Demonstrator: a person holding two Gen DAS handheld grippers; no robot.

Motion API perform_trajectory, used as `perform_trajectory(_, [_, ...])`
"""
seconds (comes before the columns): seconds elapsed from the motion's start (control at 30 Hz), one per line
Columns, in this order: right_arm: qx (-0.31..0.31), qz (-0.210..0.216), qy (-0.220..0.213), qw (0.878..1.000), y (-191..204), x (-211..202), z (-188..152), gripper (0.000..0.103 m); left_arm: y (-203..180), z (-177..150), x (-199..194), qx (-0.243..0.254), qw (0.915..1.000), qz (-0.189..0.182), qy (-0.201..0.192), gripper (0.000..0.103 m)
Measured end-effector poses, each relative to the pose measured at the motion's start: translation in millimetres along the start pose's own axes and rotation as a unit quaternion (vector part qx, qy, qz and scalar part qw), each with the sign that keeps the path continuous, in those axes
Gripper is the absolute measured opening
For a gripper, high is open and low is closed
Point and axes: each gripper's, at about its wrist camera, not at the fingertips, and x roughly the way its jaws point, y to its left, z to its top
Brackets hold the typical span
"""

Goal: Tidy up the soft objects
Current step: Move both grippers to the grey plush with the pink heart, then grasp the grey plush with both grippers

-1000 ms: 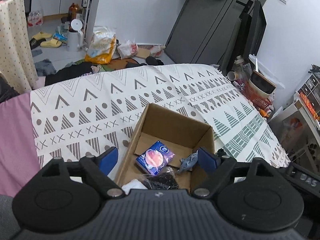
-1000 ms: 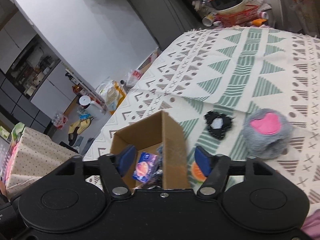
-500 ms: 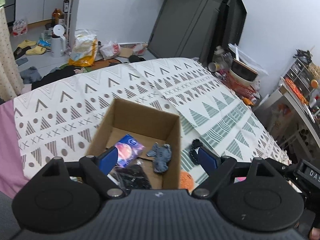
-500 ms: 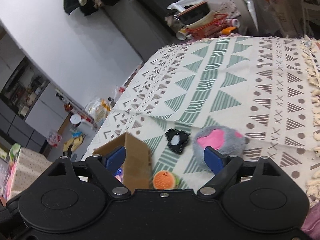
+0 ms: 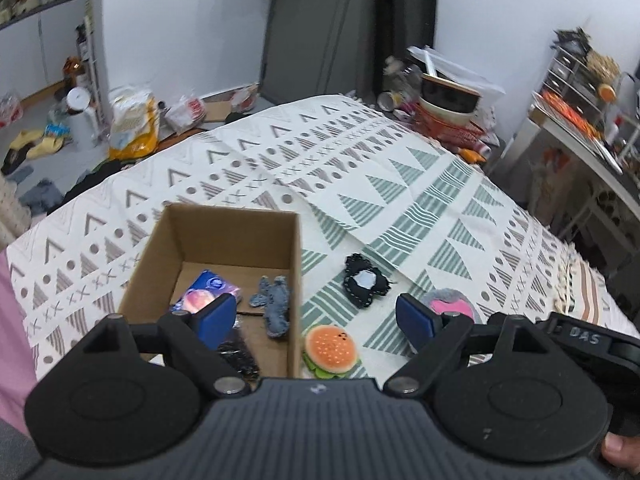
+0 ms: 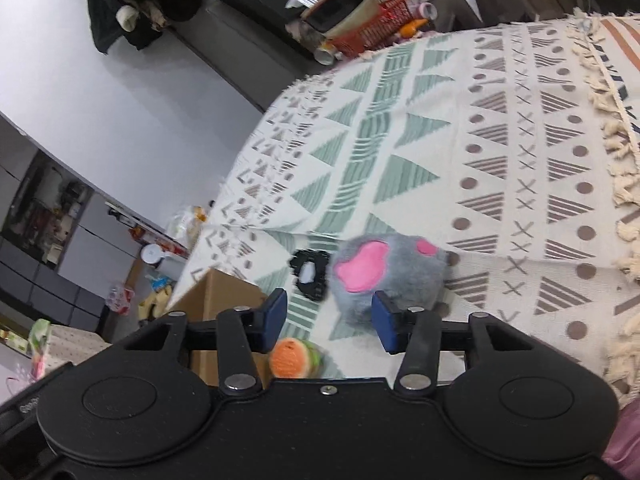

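Two hand-held grippers, matte black plastic. Left gripper (image 5: pixel 316 316): ribbed dark-grey top plate, two round disc housings, silver pivot screws, angular black link arms ending in blue pads (image 5: pixel 214 316). Right gripper (image 6: pixel 328 320): smooth black body, the same twin discs, silver screws, blue pads (image 6: pixel 386 322). Raised lettering "DAS" on a black housing at the left view's right edge. Fingertip (image 5: pixel 620 448) at that view's bottom right corner.

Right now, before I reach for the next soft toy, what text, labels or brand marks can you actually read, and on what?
"DAS": raised letters on the black gripper body at the right edge of the left wrist view.
Blue packet in the cardboard box: a white logo, too small to read.
White bag on the floor: red print, too blurred to read.
Nothing else is legible.
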Motion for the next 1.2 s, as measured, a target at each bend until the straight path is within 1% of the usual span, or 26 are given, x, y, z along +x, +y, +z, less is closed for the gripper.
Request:
perform_trajectory(0.17, [0.008, 0.005, 0.008, 1.000, -12.2, 0.6, 2.2, 0.042, -21.8, -7.7, 13.6, 0.019, 0.9997, -0.005, 0.013, 0.086])
perform_trajectory(0.23, [0.016, 0.004, 0.018, 1.000, -19.2, 4.0, 2.1, 0.036, -29.8, -10.6, 18.3, 0.027, 0.9995, -0.004, 0.014, 0.086])
perform_trajectory(0.33, [0.037, 0.002, 0.031, 0.999, -31.5, 10.2, 2.6, 0.033, -40.4, -13.2, 26.1, 0.035, 0.9992, -0.007, 0.016, 0.086])
perform_trajectory(0.47, [0.067, 0.000, 0.044, 0.997, -47.0, 17.8, 3.4, 0.033, -54.4, -18.5, 40.8, 0.045, 0.9984, -0.020, 0.027, 0.085])
perform_trajectory(0.67, [0.096, -0.004, 0.067, 0.993, -62.1, 33.5, 5.2, 0.033, -69.5, -27.0, 65.6, 0.054, 0.9973, -0.019, 0.046, 0.084])
perform_trajectory(0.8, [0.109, -0.003, 0.073, 0.991, -68.3, 40.4, 7.4, 0.034, -76.7, -31.2, 78.8, 0.062, 0.9963, -0.018, 0.057, 0.084])
perform_trajectory(1.0, [0.128, 0.010, 0.075, 0.989, -75.0, 51.9, 13.3, 0.034, -86.7, -30.0, 99.2, 0.066, 0.9952, -0.021, 0.068, 0.084])
perform_trajectory(1.2, [0.133, 0.032, 0.057, 0.989, -76.5, 62.9, 22.6, 0.035, -93.6, -22.4, 116.8, 0.059, 0.9960, -0.021, 0.063, 0.083])
